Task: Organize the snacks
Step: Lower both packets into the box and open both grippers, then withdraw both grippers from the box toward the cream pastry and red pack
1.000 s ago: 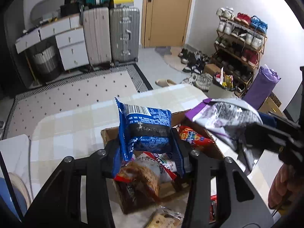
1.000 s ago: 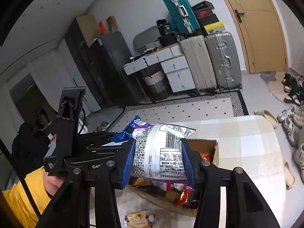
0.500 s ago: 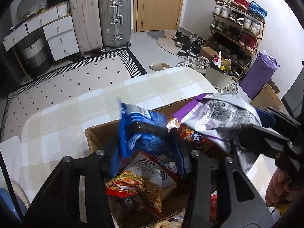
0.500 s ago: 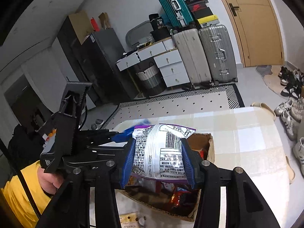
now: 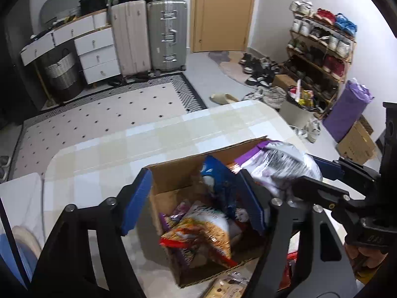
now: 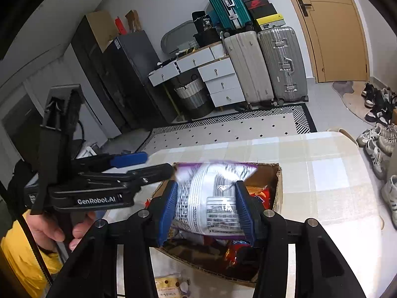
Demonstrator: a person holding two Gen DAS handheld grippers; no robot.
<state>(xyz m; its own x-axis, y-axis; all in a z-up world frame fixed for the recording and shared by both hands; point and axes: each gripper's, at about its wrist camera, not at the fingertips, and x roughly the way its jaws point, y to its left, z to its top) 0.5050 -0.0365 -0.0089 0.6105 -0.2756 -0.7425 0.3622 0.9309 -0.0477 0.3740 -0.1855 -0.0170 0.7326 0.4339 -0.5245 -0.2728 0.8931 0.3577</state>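
Since a second ago the blue packet (image 5: 218, 181) has left the left tongs (image 5: 196, 198) and now lies tilted in the box (image 5: 171, 173), blurred, leaning near the right pad. Those tongs are opening, their blue pads wide apart over the box's left half, pressing on nothing; the left pad stands by the box's near-left corner.

In the right wrist view the right tongs (image 6: 206, 208) have sunk closer to the box (image 6: 278, 181) and clamp a silver bag (image 6: 213, 196) with a purple edge, both pads pressed into its sides. The bag hangs just over the box's open top, its upper end blurred. In the left wrist view the same bag (image 5: 280, 166) hangs over the box's right side.

Inside the box lie other snacks: an orange noodle packet (image 5: 203, 233) on top of the heap and a red wrapper (image 6: 233, 248) lower down. The box stands on the checked tabletop (image 5: 148, 144). A biscuit packet (image 6: 168, 285) lies on the tabletop just in front of the box. A hand (image 6: 52, 228) with a yellow sleeve (image 6: 22, 260) grips the left tongs' handle.
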